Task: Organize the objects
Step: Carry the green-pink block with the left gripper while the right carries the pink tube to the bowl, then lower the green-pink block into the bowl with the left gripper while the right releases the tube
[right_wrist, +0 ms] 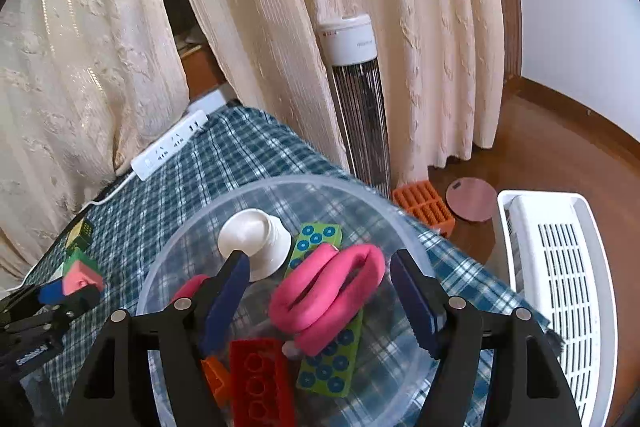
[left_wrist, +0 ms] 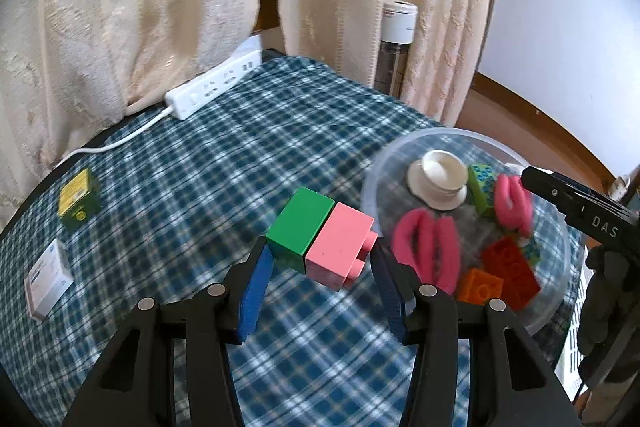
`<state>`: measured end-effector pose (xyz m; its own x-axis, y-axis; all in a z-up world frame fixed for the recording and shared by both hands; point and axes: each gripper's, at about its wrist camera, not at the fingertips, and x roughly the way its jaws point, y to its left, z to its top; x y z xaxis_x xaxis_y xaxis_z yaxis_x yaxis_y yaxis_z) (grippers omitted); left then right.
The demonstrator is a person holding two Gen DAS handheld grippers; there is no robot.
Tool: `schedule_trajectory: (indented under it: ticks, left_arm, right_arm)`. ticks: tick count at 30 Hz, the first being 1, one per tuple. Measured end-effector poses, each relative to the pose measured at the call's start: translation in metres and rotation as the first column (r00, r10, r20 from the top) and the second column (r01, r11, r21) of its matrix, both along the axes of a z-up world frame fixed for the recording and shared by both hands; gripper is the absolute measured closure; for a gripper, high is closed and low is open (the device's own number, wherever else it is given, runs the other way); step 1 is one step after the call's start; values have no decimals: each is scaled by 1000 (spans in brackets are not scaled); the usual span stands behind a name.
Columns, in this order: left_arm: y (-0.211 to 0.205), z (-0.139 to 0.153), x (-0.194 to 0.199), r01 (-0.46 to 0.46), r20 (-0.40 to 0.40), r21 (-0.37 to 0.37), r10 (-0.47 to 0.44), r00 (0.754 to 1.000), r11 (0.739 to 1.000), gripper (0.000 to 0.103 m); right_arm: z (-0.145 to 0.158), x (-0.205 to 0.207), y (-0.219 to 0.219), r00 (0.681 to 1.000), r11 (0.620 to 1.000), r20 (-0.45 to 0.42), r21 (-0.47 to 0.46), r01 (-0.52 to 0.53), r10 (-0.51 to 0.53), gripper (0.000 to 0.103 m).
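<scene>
The joined green-and-pink blocks (left_wrist: 322,239), light, rigid and smooth, are gripped endwise by the left tool (left_wrist: 322,269). The right tool (right_wrist: 320,291) is held open above the bowl (right_wrist: 404,223).

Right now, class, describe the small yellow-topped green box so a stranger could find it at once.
Start at the blue checked tablecloth, then follow the white power strip and its cable toward the cloth's left edge. There sits the small dark-green box with a yellow top; its neighbour, the white carton, is pale and flatter.
</scene>
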<state>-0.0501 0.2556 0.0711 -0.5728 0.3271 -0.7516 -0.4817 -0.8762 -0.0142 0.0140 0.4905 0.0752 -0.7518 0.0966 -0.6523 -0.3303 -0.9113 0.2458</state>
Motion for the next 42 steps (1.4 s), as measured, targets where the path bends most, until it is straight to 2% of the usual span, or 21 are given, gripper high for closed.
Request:
schedule_trajectory:
  ticks: [9,18,21,23,29,42]
  left_arm:
    - [41,-4,5,75,10,-2,-75,997,997,51]
    - [75,-11,7,140,32,1,-140,990,990,51]
    - [85,-14,7,166,51,5,-166,985,986,50]
    - [90,-17,5,172,65,9,-172,983,985,42]
    - [85,-18,3,157,76,30,-159,984,987,39]
    - [69,-14,8,130,70,43,-133,989,991,38]
  right_arm:
    - [6,18,7,998,1000,-56,-13,12,-12,27]
    - [2,25,17,997,999,-71,-34,18,-21,27]
    - [-2,25,21,997,999,-68,-45,22,-25,27]
    - [-3,25,21,998,999,-65,-50,22,-26,27]
    - [-6,24,23,998,998,-63,-60,21,-25,27]
    - [-1,28,14,997,998,-72,-61,14,-19,27]
